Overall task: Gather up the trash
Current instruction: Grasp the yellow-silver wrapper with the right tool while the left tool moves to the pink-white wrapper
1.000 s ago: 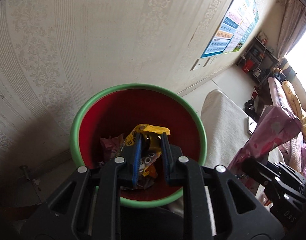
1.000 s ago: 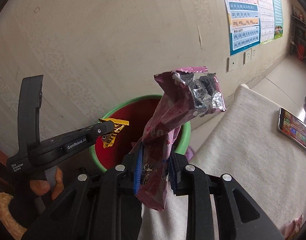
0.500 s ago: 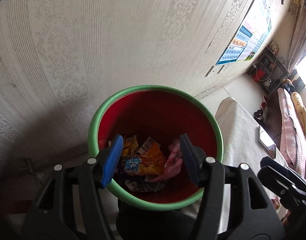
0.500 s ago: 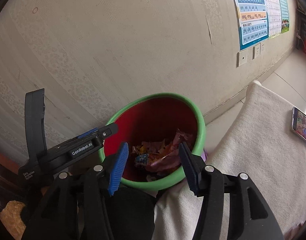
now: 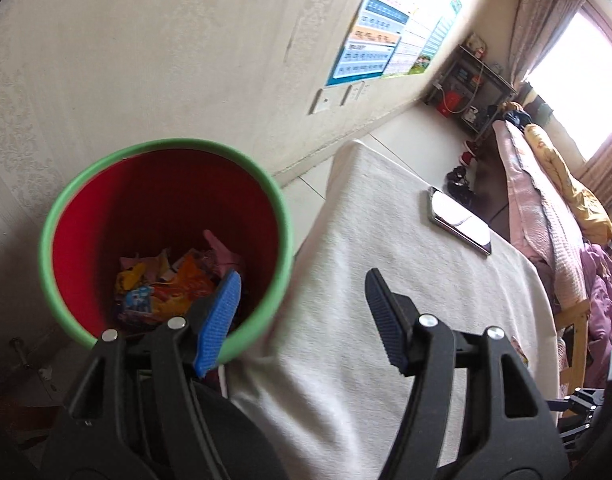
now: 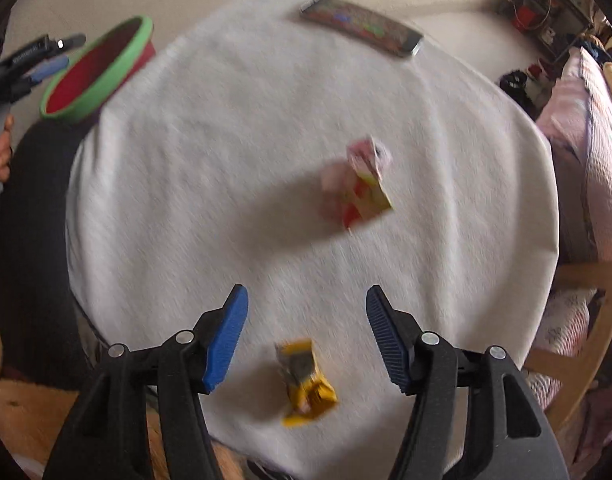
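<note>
A red bin with a green rim (image 5: 285, 216) stands left of the white-covered table (image 5: 378, 240) and holds several wrappers (image 5: 165, 284). My left gripper (image 5: 303, 292) is open and empty, over the bin's right edge. In the right wrist view the bin (image 6: 105, 76) sits at the table's far left, with the left gripper (image 6: 41, 56) beside it. My right gripper (image 6: 306, 304) is open and empty above the table. A yellow wrapper (image 6: 306, 384) lies just below its fingers. A pink and red wrapper (image 6: 362, 184) lies at mid table.
A phone (image 5: 460, 226) lies at the table's far edge, also in the right wrist view (image 6: 362, 26). A bed with pink and yellow bedding (image 5: 546, 200) stands right of the table. A papered wall with a poster (image 5: 378, 52) is behind the bin.
Both grippers opened and dropped their wrappers into the bin. The right gripper then swung away to face the table with two wrappers on it. The left gripper shifted right.
</note>
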`<state>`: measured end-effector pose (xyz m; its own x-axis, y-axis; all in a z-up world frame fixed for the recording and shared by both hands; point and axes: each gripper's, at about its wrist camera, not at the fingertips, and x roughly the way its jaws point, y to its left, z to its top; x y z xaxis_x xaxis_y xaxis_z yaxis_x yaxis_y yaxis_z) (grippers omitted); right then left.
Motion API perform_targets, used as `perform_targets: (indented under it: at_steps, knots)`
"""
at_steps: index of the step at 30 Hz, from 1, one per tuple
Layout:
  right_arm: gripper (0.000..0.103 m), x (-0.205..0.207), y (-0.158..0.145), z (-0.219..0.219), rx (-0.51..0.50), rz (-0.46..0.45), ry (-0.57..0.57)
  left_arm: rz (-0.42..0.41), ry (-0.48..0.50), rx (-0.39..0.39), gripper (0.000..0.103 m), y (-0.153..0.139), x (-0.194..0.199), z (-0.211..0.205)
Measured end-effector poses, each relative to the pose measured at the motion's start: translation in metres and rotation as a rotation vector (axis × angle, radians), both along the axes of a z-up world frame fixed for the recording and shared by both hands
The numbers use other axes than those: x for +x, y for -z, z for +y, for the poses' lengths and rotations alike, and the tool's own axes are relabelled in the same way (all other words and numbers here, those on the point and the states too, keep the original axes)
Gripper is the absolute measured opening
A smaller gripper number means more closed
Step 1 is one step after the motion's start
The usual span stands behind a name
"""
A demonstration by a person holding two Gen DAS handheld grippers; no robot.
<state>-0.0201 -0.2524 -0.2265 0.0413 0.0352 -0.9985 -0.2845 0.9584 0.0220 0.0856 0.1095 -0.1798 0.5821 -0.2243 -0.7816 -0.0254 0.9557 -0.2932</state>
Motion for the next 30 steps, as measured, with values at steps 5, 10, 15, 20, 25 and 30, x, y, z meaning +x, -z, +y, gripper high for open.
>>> perform_targets:
  at_steps: [5, 10, 15, 20, 25, 30]
  knots:
    - [0.066, -0.017, 0.042, 0.0, -0.042, 0.231, -0.036, 0.004, 0.109, -0.017, 0.061, 0.0, -0.009, -0.048]
    - [0.047, -0.031, 0.07, 0.011, -0.116, 0.343, -0.123, 0.014, 0.162, -0.001, 0.063, 0.004, -0.023, -0.065]
    - [0.028, -0.037, 0.066, 0.016, -0.078, 0.318, -0.147, 0.047, 0.174, -0.002, 0.063, 0.015, -0.027, -0.069]
    - [0.027, -0.02, 0.029, 0.008, 0.059, 0.114, -0.06, 0.064, 0.202, 0.0, 0.064, 0.019, -0.026, -0.08]
    - [0.027, -0.006, -0.014, -0.016, 0.173, -0.146, 0.116, 0.079, 0.252, -0.001, 0.064, 0.025, -0.028, -0.099]
    - [0.027, 0.037, -0.053, -0.056, 0.304, -0.396, 0.407, 0.1, 0.329, -0.007, 0.064, 0.03, -0.028, -0.136]
